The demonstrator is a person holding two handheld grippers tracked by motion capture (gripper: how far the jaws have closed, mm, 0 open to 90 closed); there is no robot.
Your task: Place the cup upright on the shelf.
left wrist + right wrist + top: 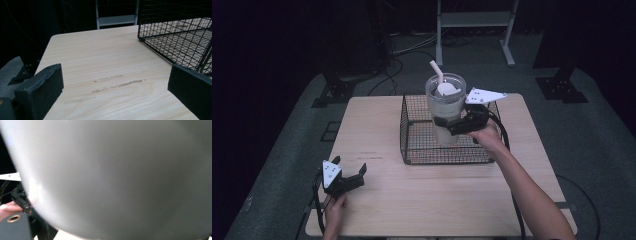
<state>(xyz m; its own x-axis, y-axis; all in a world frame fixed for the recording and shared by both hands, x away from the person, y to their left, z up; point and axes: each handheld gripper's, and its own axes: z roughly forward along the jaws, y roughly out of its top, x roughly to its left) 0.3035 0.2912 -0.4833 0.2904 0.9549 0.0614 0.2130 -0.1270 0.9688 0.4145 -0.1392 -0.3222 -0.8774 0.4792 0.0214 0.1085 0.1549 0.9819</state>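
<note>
High view: my right hand-held gripper [451,126] is clamped on a translucent tumbler [445,107], upright, straw [435,70] slanting up-left, held over the wire basket [412,131] on the desk [377,130]. Right gripper view: the tumbler's blurred grey wall, close up. Left gripper view: my left hand-held gripper [115,92], jaws apart above bare desk beside the basket.

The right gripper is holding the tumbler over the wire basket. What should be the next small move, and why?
Probably lower it straight down. The right gripper is shut on the tumbler, which is upright with its straw on top, inside the outline of the wire basket, its top well above the rim. The left gripper rests open on the table, apart.
</note>
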